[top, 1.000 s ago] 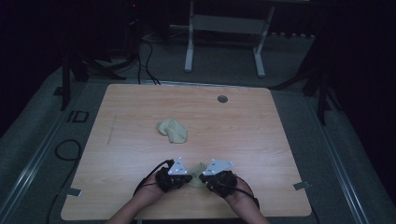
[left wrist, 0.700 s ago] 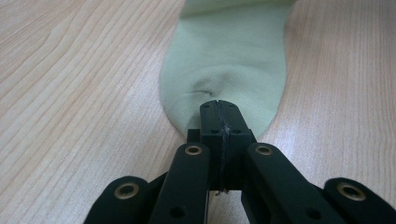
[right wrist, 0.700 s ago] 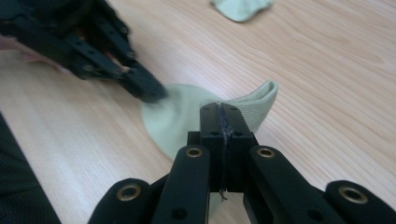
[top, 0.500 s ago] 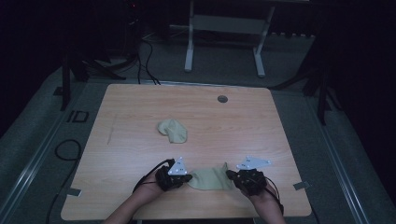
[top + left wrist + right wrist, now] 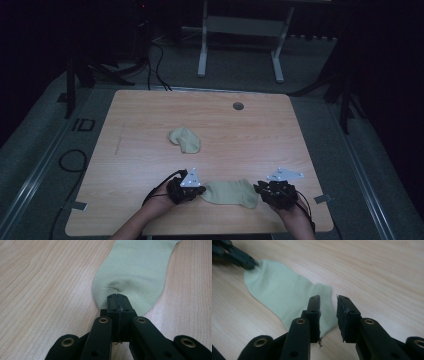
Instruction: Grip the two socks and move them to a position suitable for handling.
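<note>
Sock (image 5: pixel 231 193), pale green and spread flat, lies near the front edge of the counter (image 5: pixel 150 115), stretched between the two hands. The left tongs (image 5: pixel 199 190) are clamped on one end of it; in the left gripper view the black jaws stand pressed together with a pinch of fabric (image 5: pixel 117 290) puckered between them. The right tongs (image 5: pixel 260 190) have just been opening: in the right gripper view the jaws stand apart with a clear gap, the sock's other end (image 5: pixel 322 312) lying partly beneath and beside one jaw, and nothing is gripped.

The fabric looks thin, soft and very light. It will likely fold, bunch and drag rather than hold any shape, so a pull at one end alone may skew it. An edge or a corner seems the best place to take hold, as the left tongs do, since the flat middle offers little to pinch against the wood. It is not fragile, though the smooth surface may let it slide.

A second sock (image 5: pixel 185 139), crumpled, sits well apart toward the middle of the counter, and a small round grommet (image 5: pixel 238 106) lies near the far edge. Neither stands in the way.
</note>
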